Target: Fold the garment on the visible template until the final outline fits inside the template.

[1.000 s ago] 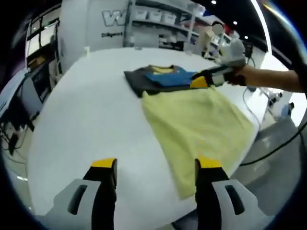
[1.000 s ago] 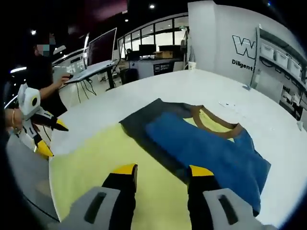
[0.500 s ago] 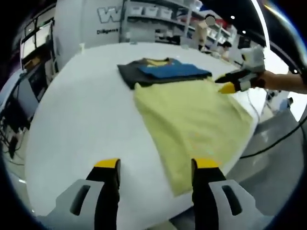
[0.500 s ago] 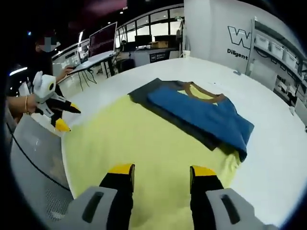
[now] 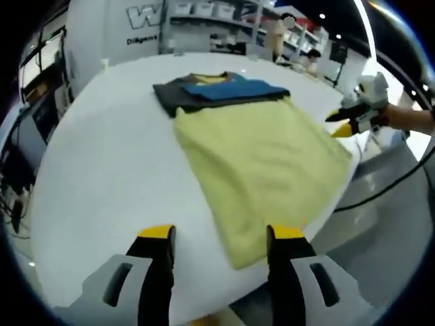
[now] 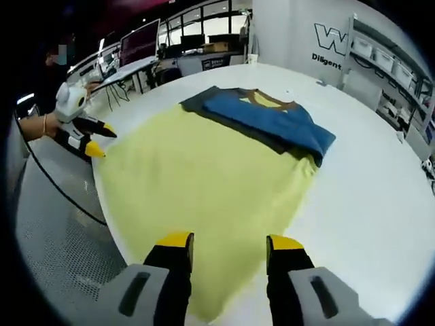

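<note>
A pale yellow garment [image 5: 262,153] lies spread flat on the round white table [image 5: 102,170], reaching to its edge. At its far end lies a folded blue shirt [image 5: 234,89] with a yellow collar, on a dark grey layer [image 5: 170,98]. My left gripper [image 5: 221,236] hovers open over the table's rim, its right jaw above the yellow garment's near corner. In the right gripper view the yellow garment [image 6: 197,163] runs up to the blue shirt [image 6: 265,115], and my right gripper [image 6: 231,243] stands open over its near edge. Both hold nothing.
The right gripper [image 5: 355,117] shows off the table's right edge, held by a hand; the left gripper [image 6: 80,128] shows likewise at the left. Shelves with boxes [image 5: 217,17] and a lettered wall stand behind. Desks with monitors [image 6: 139,44] lie beyond the table.
Both grippers have drawn back from the blue shirt toward the table's edges, so more of the yellow garment shows. The garments lie as before.
</note>
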Available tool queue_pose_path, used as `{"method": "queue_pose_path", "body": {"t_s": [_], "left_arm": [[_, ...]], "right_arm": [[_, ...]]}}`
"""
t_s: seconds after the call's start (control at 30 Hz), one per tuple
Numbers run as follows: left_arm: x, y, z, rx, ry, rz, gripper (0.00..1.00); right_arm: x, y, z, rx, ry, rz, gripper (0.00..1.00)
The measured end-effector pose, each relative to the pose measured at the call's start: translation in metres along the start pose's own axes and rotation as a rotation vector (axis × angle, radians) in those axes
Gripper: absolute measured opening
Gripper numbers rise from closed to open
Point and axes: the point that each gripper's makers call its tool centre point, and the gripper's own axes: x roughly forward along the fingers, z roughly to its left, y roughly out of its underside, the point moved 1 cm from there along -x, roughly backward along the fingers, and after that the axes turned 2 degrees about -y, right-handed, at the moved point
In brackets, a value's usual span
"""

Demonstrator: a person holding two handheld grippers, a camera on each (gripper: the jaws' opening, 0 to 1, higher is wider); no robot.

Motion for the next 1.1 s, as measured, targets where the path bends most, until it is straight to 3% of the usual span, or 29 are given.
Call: {"method": "queue_pose_path", "body": {"t_s": [0.1,0.23,0.33,0.53,0.8,0.87,0.93,1.1], "left_arm": [[0.001,0.002,-0.006,0.008,0.02,0.004,0.43],[0.0,0.007,-0.003,0.031,0.02,0.02,0.38],[-0.003,0.01,-0.005,0.004,0.007,0.032,0.3],[-0.006,0.011,-0.016,-0.038,0.026,0.024,0.21],[-0.007,0.009,-0.012,-0.053,0.002,0.029,0.01],[-0.006,0.009,-0.009,-0.082,0.0,0.026,0.0],[-0.006,0.008,-0.007,-0.126,0.008,0.014,0.0],[-0.005,0.01,-0.009,-0.164,0.012,0.018,0.0]], "right_arm": [[-0.006,0.009,0.002,0.067,-0.01,0.009,0.33],[-0.014,0.017,0.003,0.059,0.003,0.027,0.33],[-0.017,0.034,-0.006,0.067,0.019,0.065,0.3],[-0.022,0.056,0.0,0.092,0.0,0.121,0.25],[-0.022,0.063,0.008,0.103,-0.008,0.14,0.16],[-0.021,0.064,0.013,0.093,-0.01,0.157,0.11],[-0.021,0.062,0.011,0.08,0.002,0.161,0.0],[-0.016,0.063,0.013,0.041,-0.006,0.178,0.0]]}}
